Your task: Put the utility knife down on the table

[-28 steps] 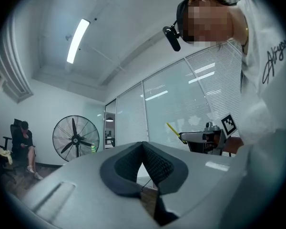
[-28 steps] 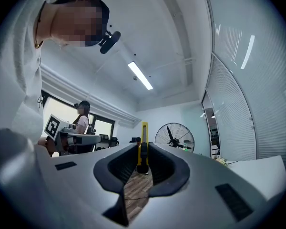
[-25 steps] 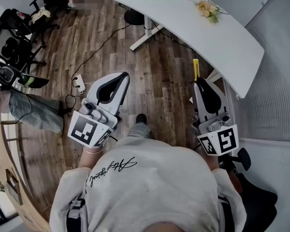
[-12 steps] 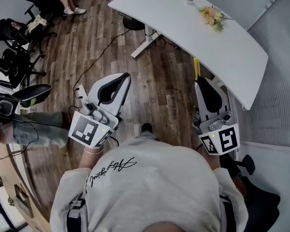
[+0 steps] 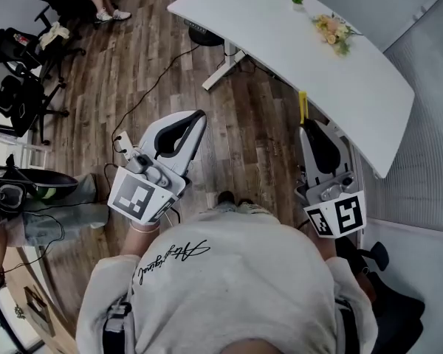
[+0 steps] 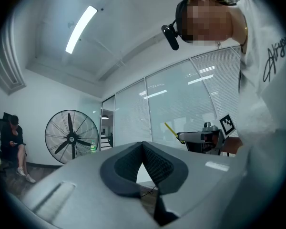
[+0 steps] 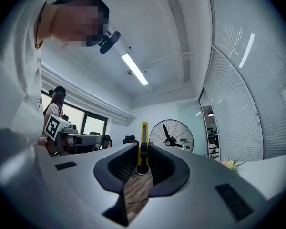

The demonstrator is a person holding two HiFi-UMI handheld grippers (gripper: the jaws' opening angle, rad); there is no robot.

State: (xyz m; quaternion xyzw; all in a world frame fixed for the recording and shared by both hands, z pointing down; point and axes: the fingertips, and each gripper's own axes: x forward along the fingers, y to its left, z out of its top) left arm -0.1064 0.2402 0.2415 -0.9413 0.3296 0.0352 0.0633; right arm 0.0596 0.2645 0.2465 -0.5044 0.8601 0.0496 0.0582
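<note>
Right gripper [image 5: 307,126]: you hold it clenched on the yellow utility knife [image 5: 302,103], which juts forward in the air beside the table's [image 5: 340,65] near edge. Left gripper [image 5: 198,116]: jaws together, holding nothing.

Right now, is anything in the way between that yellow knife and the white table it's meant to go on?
Nothing visible is. The utility knife, clamped in the right gripper, appears close to the table edge in the head view. The tabletop nearest it is bare; the flowers lie farther along.
</note>
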